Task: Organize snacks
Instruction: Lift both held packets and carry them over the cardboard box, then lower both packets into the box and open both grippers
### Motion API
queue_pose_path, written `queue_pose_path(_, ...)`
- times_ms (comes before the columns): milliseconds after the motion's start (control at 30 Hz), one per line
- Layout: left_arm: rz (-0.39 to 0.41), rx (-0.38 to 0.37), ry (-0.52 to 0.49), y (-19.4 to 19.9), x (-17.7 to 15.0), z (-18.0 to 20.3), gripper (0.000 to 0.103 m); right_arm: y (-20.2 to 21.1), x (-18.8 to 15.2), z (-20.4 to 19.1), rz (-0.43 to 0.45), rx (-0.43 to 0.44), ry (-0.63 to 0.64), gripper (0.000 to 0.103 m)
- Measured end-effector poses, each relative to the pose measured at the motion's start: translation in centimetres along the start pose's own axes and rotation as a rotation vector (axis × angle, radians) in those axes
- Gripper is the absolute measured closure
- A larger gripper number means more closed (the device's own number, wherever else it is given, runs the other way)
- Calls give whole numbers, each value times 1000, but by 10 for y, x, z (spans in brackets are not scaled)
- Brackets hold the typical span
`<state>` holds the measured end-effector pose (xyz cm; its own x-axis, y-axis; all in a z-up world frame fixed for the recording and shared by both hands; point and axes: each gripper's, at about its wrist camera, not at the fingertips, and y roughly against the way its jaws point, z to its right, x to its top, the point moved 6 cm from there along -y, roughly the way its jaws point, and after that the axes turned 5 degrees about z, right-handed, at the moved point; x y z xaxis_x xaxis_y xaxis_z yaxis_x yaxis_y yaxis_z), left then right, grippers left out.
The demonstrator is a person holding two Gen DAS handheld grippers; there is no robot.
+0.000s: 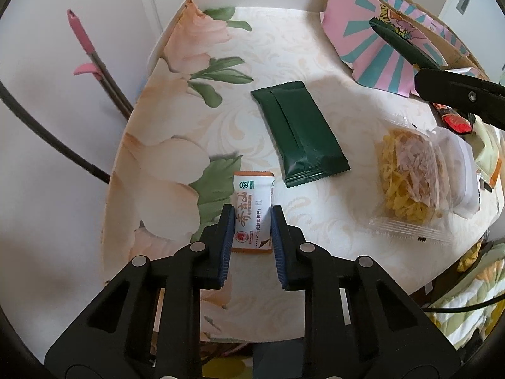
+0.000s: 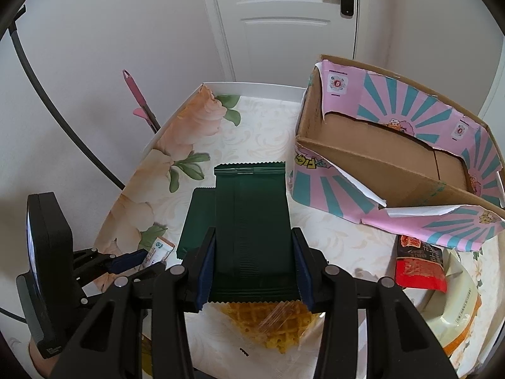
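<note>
Left gripper [image 1: 251, 221] is pinching the orange sachet [image 1: 252, 211], lengthwise between its jaws; right gripper [image 2: 252, 265] is clamping a green packet [image 2: 252, 230], box [image 2: 394, 170] lying ahead-right.

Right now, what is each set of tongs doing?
Left tongs: closed on the small orange-and-white snack packet lying on the table.
Right tongs: closed on a dark green snack packet, held above the table.

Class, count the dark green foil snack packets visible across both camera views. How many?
2. One dark green foil packet lies on the table; the other green packet is clamped in the right gripper. More may be hidden.
</note>
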<state>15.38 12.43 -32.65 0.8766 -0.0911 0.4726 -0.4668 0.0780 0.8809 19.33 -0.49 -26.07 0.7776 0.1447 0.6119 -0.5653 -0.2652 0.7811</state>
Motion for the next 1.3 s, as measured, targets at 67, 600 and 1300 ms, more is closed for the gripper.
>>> queue_pose_path(67, 8, 2, 8, 5, 1, 0, 82, 2, 1, 0, 4, 2, 3, 62)
queue_pose_path(600, 246, 2, 26, 104, 89, 50, 82, 84, 39, 28, 179, 49, 40, 62)
queue_pose_path(1300, 184, -269, -44, 32, 229, 198, 82, 102, 75, 215, 170, -127, -79, 62)
